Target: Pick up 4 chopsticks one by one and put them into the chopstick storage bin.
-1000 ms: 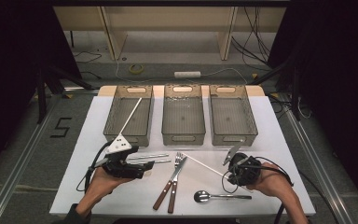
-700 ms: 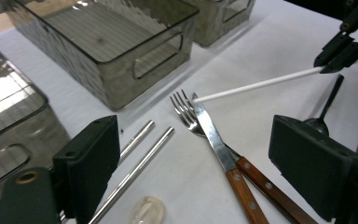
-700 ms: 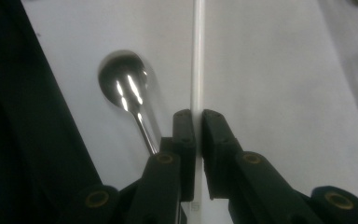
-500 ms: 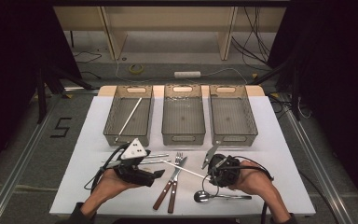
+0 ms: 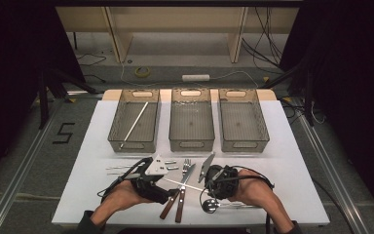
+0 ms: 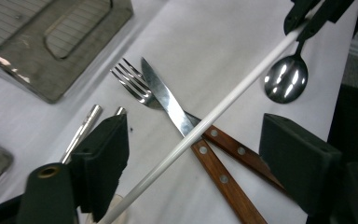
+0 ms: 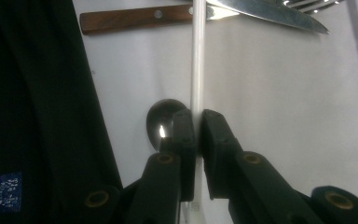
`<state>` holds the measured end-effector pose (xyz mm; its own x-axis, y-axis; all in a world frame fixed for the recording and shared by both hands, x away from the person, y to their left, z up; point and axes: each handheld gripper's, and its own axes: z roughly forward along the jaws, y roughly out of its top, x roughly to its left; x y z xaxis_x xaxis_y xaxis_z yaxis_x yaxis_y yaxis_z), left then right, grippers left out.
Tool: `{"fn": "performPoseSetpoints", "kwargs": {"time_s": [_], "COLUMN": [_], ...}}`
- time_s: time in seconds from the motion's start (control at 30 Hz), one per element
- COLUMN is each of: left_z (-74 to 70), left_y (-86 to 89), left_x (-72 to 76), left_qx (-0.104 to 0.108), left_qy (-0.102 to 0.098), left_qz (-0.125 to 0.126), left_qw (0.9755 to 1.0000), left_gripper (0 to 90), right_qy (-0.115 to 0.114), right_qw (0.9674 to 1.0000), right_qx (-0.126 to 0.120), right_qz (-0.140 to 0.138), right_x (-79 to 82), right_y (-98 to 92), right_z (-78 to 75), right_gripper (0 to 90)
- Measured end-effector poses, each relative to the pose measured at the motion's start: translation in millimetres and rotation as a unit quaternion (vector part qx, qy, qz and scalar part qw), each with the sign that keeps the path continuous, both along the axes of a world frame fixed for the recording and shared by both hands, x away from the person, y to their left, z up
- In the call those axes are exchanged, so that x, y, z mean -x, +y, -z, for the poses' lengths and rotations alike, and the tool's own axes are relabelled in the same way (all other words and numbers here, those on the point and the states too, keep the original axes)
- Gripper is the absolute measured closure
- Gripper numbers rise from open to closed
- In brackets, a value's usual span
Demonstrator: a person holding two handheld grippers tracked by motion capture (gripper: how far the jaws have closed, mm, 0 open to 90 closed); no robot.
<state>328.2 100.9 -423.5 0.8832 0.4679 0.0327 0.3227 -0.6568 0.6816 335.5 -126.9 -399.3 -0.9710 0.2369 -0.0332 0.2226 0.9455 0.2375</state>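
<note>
— What's on the white rectangular table (image 5: pixel 292 161)?

— Biggest first: three see-through grey plastic bins (image 5: pixel 191 126) in a row at the far side, ribbed inside, with slot handles. The left bin holds a thin white stick. Nearer, left of centre, lie slim metal rods (image 5: pixel 121 168).

— And in the middle?

— A steel fork with a brown riveted wooden handle (image 6: pixel 135 86) and a steel knife with a matching wooden handle (image 6: pixel 168 100) lie side by side, touching. A shiny round-bowled steel spoon (image 6: pixel 286 77) sits on the near right.

— What are the hands doing?

— The right gripper (image 7: pixel 196 128) has its black jaws pressed together, pinching a long smooth white chopstick (image 6: pixel 214 116) at one end, just over the spoon's bowl. The chopstick slants across the knife and fork handles. Its other end runs between the spread jaws of the left gripper (image 6: pixel 193 154), which have just been closing without touching it.
</note>
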Motion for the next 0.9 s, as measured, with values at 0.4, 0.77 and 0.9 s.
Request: {"fn": "performPoseSetpoints", "kwargs": {"time_s": [0.4,0.77,0.9], "left_z": [6.5,8.8,8.6], "left_y": [-13.1,-16.4,-15.8], "left_x": [5.5,7.2,7.4], "left_qx": [-0.049,-0.072,-0.073], "left_qy": [-0.003,-0.003,-0.002], "left_qz": [0.041,0.064,0.075], "left_qw": [0.998,0.9954,0.9945], "left_gripper": [45.2,59.9,67.0], "right_qy": [0.003,0.008,0.012], "right_qw": [0.9998,0.9993,0.999], "right_qx": [-0.001,0.001,0.004], "right_qz": [-0.019,-0.038,-0.042], "right_x": [3.8,5.8,6.3], "right_y": [10.6,14.1,14.8], "right_z": [-0.6,0.9,1.2], "right_gripper": [84.9,84.9,84.8]}}
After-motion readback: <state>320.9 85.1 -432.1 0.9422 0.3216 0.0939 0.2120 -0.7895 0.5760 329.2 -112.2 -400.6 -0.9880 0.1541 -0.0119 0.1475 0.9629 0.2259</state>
